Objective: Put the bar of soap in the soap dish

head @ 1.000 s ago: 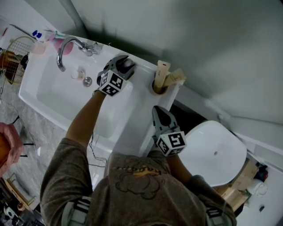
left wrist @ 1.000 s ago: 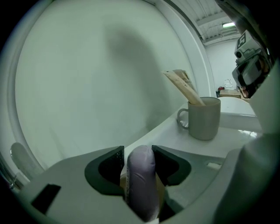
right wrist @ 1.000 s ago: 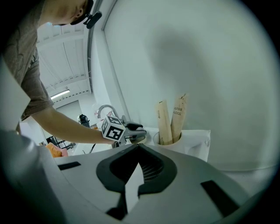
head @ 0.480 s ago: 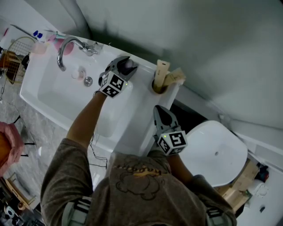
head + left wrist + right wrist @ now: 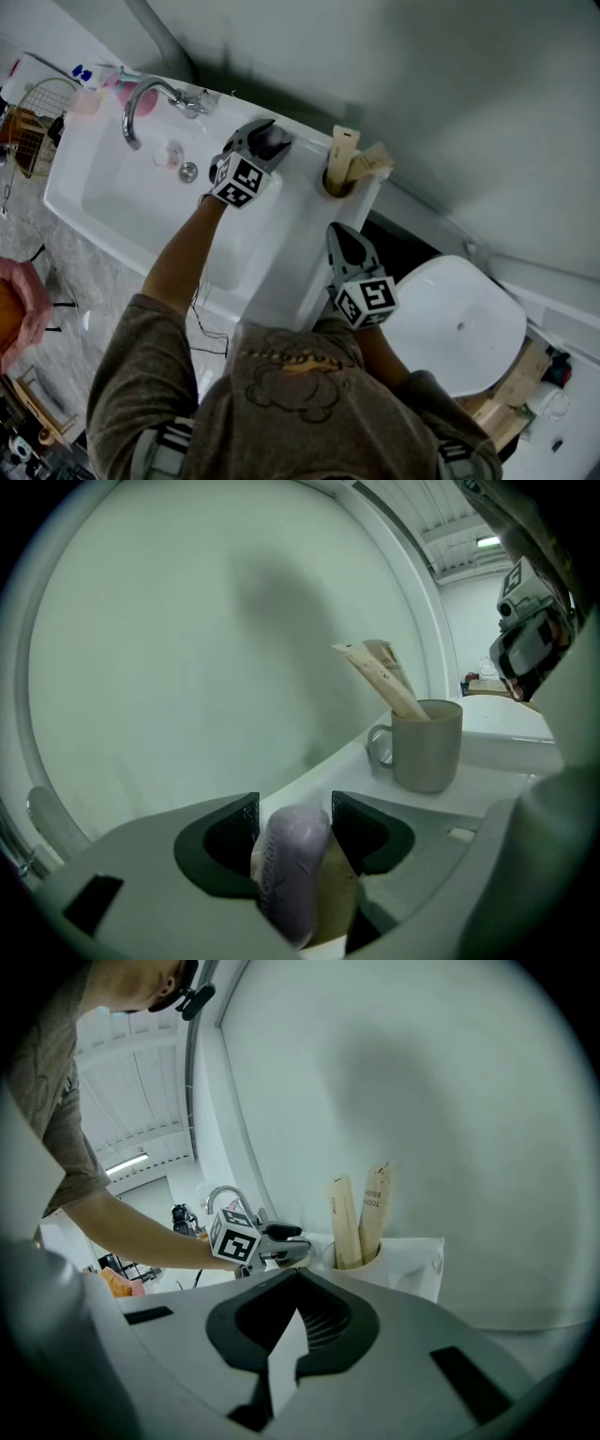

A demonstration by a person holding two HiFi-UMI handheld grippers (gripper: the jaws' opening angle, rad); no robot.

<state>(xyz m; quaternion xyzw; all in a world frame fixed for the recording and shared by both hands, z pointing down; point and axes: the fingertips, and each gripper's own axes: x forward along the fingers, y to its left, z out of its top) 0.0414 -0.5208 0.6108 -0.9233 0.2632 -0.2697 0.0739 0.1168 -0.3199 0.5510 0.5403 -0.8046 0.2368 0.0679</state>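
Observation:
A purple bar of soap (image 5: 292,869) stands on edge between the jaws of my left gripper (image 5: 295,822). Its lower end rests on a tan soap dish (image 5: 337,897). The jaws are opening, and a thin gap shows on each side of the bar. In the head view the left gripper (image 5: 268,139) sits over the back rim of the white sink (image 5: 98,202), with the soap (image 5: 272,141) dark at its tip. My right gripper (image 5: 338,232) rests shut and empty on the counter's near right edge, and it points at the left one (image 5: 298,1277).
A grey cup (image 5: 338,184) holding two wooden toothbrush boxes stands just right of the soap (image 5: 427,744). The curved tap (image 5: 141,101) and drain are to the left. A white toilet lid (image 5: 455,323) lies lower right, and a wire basket (image 5: 28,117) far left.
Both hands stay where they were. The left gripper remains over the sink's back rim with the soap at its tip; no clear shift shows in the head view.

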